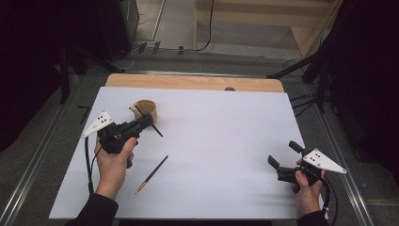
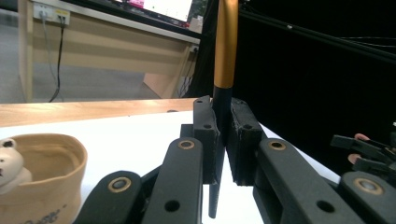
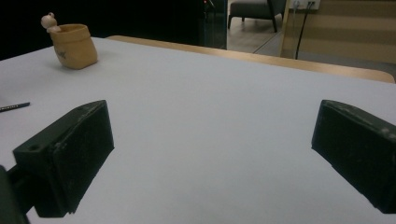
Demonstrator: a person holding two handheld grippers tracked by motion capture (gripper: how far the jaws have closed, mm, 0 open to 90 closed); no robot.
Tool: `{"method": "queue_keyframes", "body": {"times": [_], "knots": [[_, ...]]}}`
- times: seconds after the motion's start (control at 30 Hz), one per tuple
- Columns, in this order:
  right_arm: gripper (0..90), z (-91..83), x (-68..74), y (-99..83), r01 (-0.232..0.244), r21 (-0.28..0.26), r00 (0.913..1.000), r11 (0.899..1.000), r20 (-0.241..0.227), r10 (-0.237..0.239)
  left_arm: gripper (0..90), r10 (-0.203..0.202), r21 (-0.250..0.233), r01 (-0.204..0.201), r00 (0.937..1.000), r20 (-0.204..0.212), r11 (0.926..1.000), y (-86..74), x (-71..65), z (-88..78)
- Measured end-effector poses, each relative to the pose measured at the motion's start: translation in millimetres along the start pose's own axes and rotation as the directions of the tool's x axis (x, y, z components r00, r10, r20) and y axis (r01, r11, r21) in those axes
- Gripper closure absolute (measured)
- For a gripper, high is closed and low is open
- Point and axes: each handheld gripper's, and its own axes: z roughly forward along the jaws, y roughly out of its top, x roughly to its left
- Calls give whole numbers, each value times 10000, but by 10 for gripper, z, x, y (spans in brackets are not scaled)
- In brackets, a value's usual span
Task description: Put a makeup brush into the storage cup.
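My left gripper (image 1: 149, 120) is shut on a pen (image 2: 225, 46) with a black lower shaft and a gold upper part, held upright between the pads (image 2: 207, 135). In the high view the pen's (image 1: 157, 131) dark end sticks out just right of a tan cup (image 1: 143, 110). The cup (image 2: 42, 177) has a small pale figure on its rim and stands close to the left of the jaws. A second pen (image 1: 151, 175) lies flat on the white table cover, below the left gripper. My right gripper (image 1: 283, 153) stands open at the right, nothing between its jaws (image 3: 210, 154).
The white cover (image 1: 221, 141) spans the wooden table (image 1: 197, 83), whose far edge shows bare. From the right gripper view the cup (image 3: 74, 46) stands far off at upper left and the lying pen's tip (image 3: 14, 107) shows at the left edge. Dark stands flank the table.
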Motion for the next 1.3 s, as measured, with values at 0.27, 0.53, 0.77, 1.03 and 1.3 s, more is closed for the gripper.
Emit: {"method": "queue_keyframes", "body": {"times": [0.27, 0.53, 0.77, 1.03, 1.3], "knots": [[0, -45, -36, -13, -116, -113, 9999, 9999, -6, 116, 839, 93, -89, -96, 9996, -282, 9999, 67, 52, 22], [0, -38, -48, -22, -113, -61, 9999, 9999, 28, 114, 839, 132, -425, -164, 9972, -732, 9990, 168, 168, 46], [0, -28, -52, -40, -67, -78, 10000, 9999, -42, 67, 839, 293, -431, -341, 9938, -1077, 9985, 208, 255, 73], [0, -26, -65, -51, -86, -23, 10000, 10000, -24, 86, 839, 417, -555, -500, 9889, -1424, 9972, 234, 340, 137], [0, -20, -66, -54, -109, -61, 9999, 9999, -18, 109, 839, 701, -578, -811, 9826, -1720, 9950, 242, 390, 198]]}}
